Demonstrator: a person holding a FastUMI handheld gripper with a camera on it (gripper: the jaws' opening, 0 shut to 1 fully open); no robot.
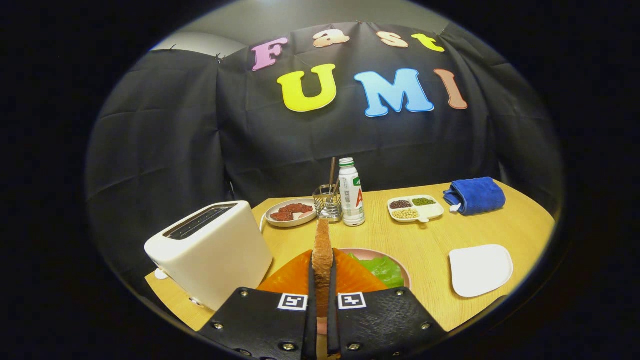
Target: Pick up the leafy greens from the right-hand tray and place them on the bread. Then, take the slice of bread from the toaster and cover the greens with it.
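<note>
My gripper [322,280] is shut on a slice of toasted bread [323,250], which stands on edge between the fingers and sticks up ahead of them. Below and just beyond the fingers lies an orange mat [295,277] with a pink plate [387,256] on it. Green leaves [384,270] lie on that plate, just right of the held slice. Whatever bread lies under the greens is hidden. The white toaster [212,247] stands to the left of the fingers, its slots showing dark.
A white tray [480,269] lies to the right on the wooden table [430,240]. Farther back are a plate of red food [291,212], a wire utensil holder [327,201], a white bottle [351,192], a divided dish of beans [415,207] and a folded blue towel [475,195].
</note>
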